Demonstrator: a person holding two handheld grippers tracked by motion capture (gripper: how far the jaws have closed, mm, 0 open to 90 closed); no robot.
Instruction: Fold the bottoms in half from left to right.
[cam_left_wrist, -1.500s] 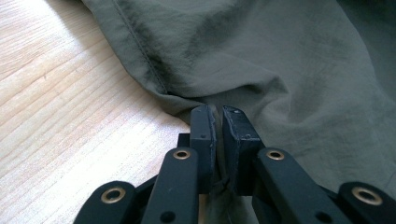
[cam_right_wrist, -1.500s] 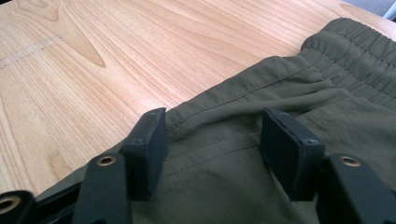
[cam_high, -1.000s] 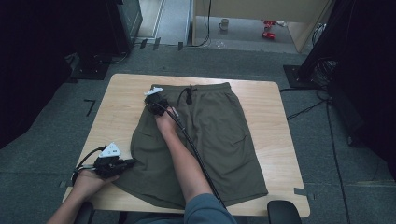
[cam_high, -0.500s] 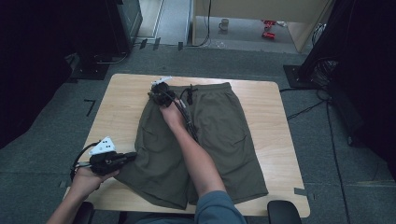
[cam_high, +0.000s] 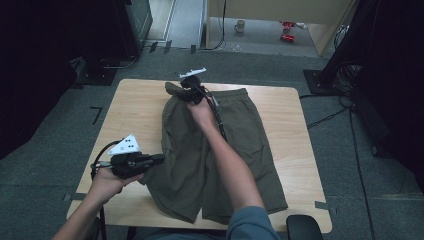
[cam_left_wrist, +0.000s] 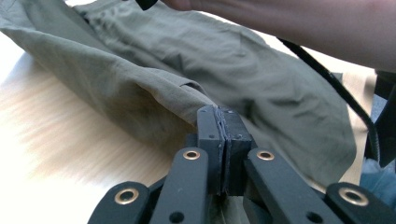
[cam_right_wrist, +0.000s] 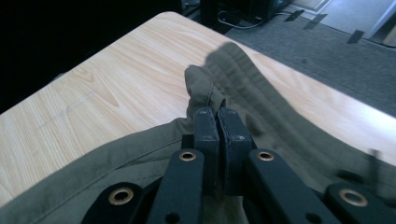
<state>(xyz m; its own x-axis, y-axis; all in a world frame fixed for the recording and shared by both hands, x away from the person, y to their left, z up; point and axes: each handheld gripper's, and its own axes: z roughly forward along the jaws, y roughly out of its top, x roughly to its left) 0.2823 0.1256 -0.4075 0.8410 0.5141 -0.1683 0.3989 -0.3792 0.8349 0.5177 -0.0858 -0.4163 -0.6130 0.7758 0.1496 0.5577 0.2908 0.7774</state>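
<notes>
— Olive-green woven cloth, item one: what is it and where does it lie?

— Shorts (cam_high: 220, 150), thin matte fabric with soft creases, a gathered waistband at the far end and two legs toward the near edge. They lie on the wooden table (cam_high: 140, 115), pale laminate with a light grain and rounded corners. The left side of the garment is drawn up off the board at two points.

— Leftmost holder?

— Left gripper (cam_high: 159, 159), black angular body with a grey three-cornered plate on top and a looped black cable. In the left gripper view its two dark rubber pads (cam_left_wrist: 209, 130) are pressed flat together, with the hem edge of the left leg pinched between them; the cloth hangs in a taut fold away from the pads.

— Next to the right?

— Right gripper (cam_high: 172, 90), same build, at the far left corner of the waistband, its cable running back along the forearm. In the right gripper view the jaws are closed tight on a bunched corner of the ribbed waistband, which stands up in a small peak above the pads.

— Surroundings?

— Grey carpet floor (cam_high: 350, 55) with strips of dark tape; a pale mug (cam_high: 240, 26) and a small red object (cam_high: 287, 31) far back on the floor.

— Labels or writing?

— None legible on cloth, grippers or table.
</notes>
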